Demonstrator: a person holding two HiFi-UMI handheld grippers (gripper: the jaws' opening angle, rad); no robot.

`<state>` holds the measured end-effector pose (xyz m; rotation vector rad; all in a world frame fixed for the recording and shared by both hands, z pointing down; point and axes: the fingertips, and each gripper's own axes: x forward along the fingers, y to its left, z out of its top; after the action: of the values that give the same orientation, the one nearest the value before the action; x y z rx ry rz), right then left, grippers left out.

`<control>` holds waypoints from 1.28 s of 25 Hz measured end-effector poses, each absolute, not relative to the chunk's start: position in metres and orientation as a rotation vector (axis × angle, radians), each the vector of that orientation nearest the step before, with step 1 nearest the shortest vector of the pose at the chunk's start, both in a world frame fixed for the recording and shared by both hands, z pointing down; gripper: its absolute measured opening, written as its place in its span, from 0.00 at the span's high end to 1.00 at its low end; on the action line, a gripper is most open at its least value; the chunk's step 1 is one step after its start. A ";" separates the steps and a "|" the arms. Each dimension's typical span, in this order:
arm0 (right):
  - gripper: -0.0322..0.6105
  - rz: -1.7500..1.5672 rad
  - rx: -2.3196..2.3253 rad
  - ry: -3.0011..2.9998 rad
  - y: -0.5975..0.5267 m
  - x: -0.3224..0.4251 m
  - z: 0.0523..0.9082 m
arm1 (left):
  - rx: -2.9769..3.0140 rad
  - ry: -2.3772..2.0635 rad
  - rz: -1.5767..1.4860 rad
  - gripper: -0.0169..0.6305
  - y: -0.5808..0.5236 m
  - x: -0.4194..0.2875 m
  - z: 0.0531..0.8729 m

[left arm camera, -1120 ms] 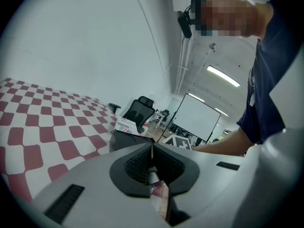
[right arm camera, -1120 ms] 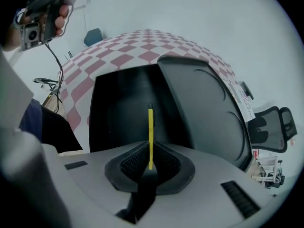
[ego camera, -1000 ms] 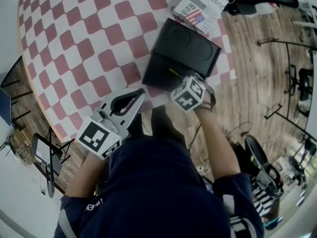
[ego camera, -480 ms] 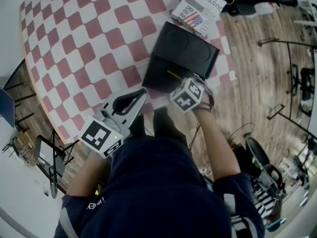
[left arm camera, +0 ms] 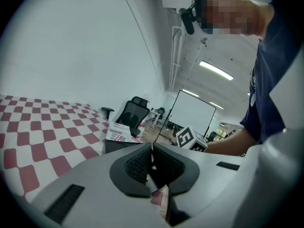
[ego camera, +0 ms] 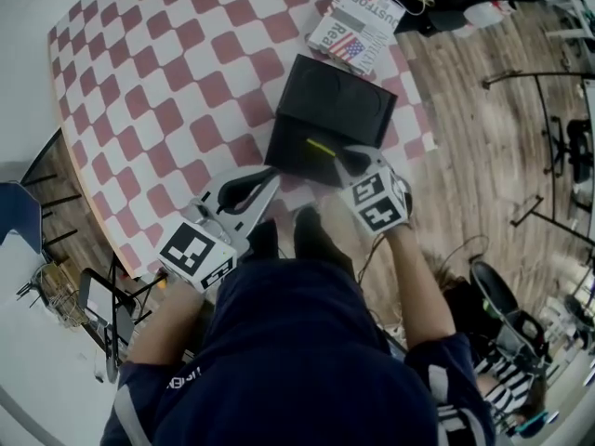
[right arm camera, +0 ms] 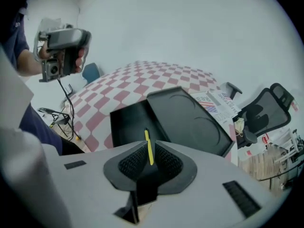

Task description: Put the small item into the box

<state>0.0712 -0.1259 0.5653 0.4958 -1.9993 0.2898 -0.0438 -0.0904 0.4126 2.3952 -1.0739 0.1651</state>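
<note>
A black box lies open on the checked table, its tray [ego camera: 293, 151] nearest me and its lid [ego camera: 339, 105] folded out behind. The right gripper view shows the same tray [right arm camera: 126, 122] and lid [right arm camera: 187, 120]. My right gripper [ego camera: 342, 156] is shut on a thin yellow stick [ego camera: 321, 147], which pokes out over the tray's near right part. That stick [right arm camera: 148, 146] stands upright between the pads of the right gripper [right arm camera: 149, 163]. My left gripper [ego camera: 249, 189] hangs at the table's near edge, left of the box. Its own view shows the left gripper [left arm camera: 151, 163] shut with nothing held.
A printed magazine [ego camera: 358, 28] lies behind the box at the table's far right corner. The table's near edge [ego camera: 279, 193] runs just under both grippers, with wood floor [ego camera: 465, 156] to the right. A black office chair [right arm camera: 266, 110] stands beyond the table.
The right gripper's marker cube has shifted right and toward me, while the yellow stick stays over the tray's near part. The left gripper has hardly moved.
</note>
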 end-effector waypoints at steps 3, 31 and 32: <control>0.88 0.277 0.569 -2.094 -0.130 0.078 0.534 | 2.432 -1.068 0.176 0.91 -0.093 -0.036 0.402; 0.92 0.503 0.902 -2.553 -0.128 0.128 0.400 | 2.561 -1.057 0.246 0.91 -0.095 0.003 0.355; 0.92 0.504 0.903 -2.551 -0.128 0.128 0.400 | 2.559 -1.055 0.244 0.91 -0.096 0.004 0.355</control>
<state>0.1285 -0.1278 0.4003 0.9030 -2.5512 0.5035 0.0040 -0.0955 0.3553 2.5593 -1.0549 0.2444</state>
